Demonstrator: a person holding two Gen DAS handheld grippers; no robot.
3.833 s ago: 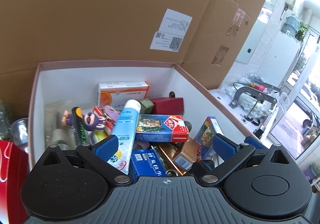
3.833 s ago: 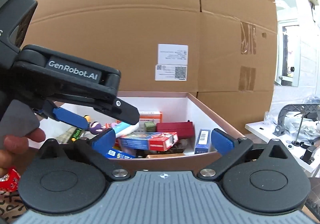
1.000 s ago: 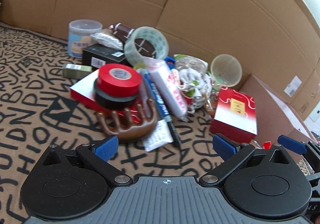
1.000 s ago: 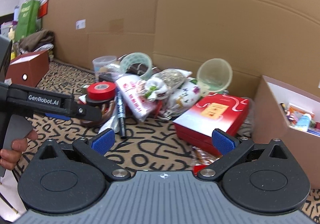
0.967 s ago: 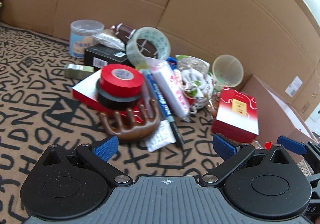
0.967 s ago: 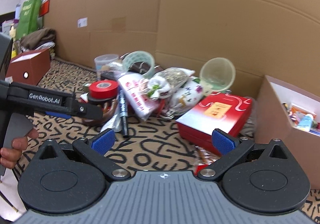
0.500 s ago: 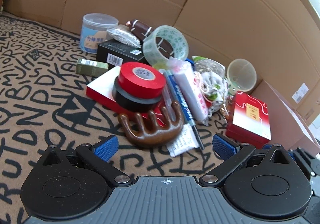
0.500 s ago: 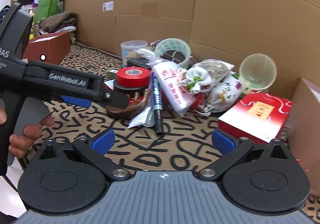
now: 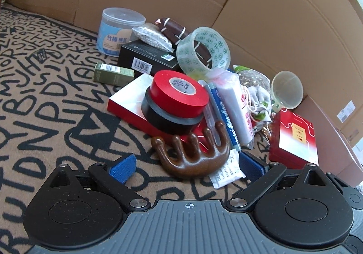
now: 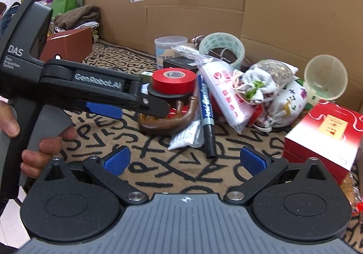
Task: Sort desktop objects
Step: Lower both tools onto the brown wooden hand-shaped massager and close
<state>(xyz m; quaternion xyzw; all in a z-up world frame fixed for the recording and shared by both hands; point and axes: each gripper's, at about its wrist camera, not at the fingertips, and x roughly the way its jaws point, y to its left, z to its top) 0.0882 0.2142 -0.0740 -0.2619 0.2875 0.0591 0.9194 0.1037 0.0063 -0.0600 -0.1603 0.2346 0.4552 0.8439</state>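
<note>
Lettered mat, lidded tub — contents unclear, left gripper and right gripper fingers spread

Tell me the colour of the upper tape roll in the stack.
Red tape roll, clearest in the left wrist view.

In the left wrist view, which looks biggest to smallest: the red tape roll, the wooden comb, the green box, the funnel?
1. Red tape roll and wooden comb: look alike, and the comb lies nearer the camera, so unranked.
2. Funnel.
3. Green box.
</note>
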